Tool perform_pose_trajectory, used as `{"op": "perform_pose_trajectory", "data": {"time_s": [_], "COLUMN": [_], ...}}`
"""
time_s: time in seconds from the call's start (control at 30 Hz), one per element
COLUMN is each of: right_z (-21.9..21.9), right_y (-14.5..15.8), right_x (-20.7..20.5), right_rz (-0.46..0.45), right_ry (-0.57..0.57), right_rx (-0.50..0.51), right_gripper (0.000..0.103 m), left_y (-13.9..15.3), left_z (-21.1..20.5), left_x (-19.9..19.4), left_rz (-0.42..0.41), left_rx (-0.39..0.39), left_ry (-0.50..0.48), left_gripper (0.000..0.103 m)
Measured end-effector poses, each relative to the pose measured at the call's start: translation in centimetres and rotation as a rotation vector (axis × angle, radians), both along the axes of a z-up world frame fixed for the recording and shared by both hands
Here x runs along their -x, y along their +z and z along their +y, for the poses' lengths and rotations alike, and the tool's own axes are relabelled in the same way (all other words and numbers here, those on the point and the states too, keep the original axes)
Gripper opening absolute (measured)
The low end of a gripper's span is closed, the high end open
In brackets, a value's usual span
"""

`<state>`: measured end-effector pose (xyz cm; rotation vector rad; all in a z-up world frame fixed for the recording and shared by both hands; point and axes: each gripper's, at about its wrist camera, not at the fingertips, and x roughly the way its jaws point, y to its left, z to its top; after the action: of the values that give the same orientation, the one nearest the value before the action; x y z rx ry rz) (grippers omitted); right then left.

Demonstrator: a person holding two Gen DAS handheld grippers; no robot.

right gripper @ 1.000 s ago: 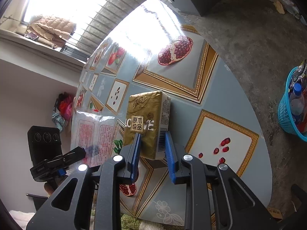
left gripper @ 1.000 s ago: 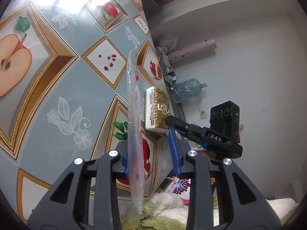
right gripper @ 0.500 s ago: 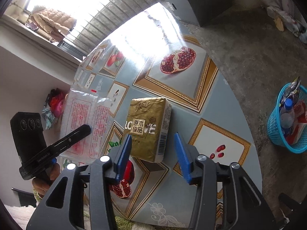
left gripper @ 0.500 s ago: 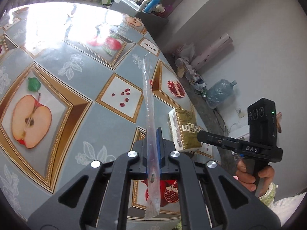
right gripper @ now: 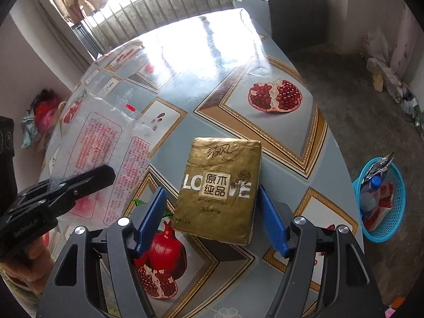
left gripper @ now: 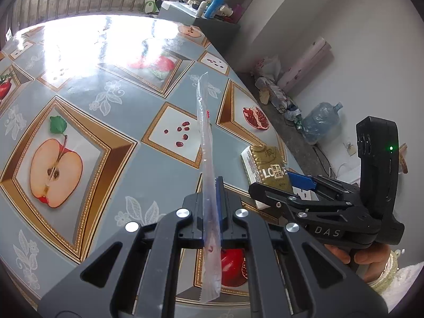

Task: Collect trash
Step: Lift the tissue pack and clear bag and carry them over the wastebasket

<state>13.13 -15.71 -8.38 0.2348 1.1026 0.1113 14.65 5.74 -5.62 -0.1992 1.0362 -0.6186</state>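
Observation:
My left gripper [left gripper: 212, 188] is shut on a clear plastic wrapper [left gripper: 205, 137] with red print, held edge-on above the table; in the right wrist view the same wrapper [right gripper: 98, 137] hangs flat at the left from the left gripper [right gripper: 103, 175]. A gold tissue pack [right gripper: 220, 188] lies on the fruit-patterned tablecloth [right gripper: 265, 79]. My right gripper [right gripper: 212, 212] straddles the pack with its jaws opening; the blue pads [right gripper: 152, 212] stand clear of its sides. In the left wrist view the pack [left gripper: 267, 164] sits under the right gripper [left gripper: 286, 185].
A blue basket [right gripper: 381, 198] holding a bottle and wrappers stands on the floor right of the table. A grey cabinet [right gripper: 291, 13] with bottles is beyond the table's far edge. A large water jug [left gripper: 318, 122] and bags lie along the wall.
The left gripper shut on the clear wrapper and lifted it. The right gripper let go of the gold pack, which now lies flat, and its jaws have spread wide.

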Motion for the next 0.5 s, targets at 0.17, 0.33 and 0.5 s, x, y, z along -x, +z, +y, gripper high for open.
{"op": "perform_pose_trajectory", "data": {"time_s": [0.17, 0.33, 0.5], "right_z": [-0.8, -2.7, -6.4], "right_y": [0.1, 0.2, 1.7], "right_x": [0.4, 1.0, 2.7], "right_rz": [-0.006, -0.002, -0.046], "right_ry": [-0.013, -0.052, -0.129], "right_rx": [-0.007, -0.138, -0.250], "right_gripper": [0.055, 0.053, 0.053], "left_y": [0.2, 1.0, 3.8], "left_z": [-0.1, -0.4, -2.5], "left_x": [0.3, 0.5, 0.2], "left_rz": [-0.020, -0.029, -0.094], "left_rx": [-0.012, 0.002, 0.013], "left_ry": [-0.003, -0.031, -0.103], "left_gripper": [0.002, 0.001, 0.001]}}
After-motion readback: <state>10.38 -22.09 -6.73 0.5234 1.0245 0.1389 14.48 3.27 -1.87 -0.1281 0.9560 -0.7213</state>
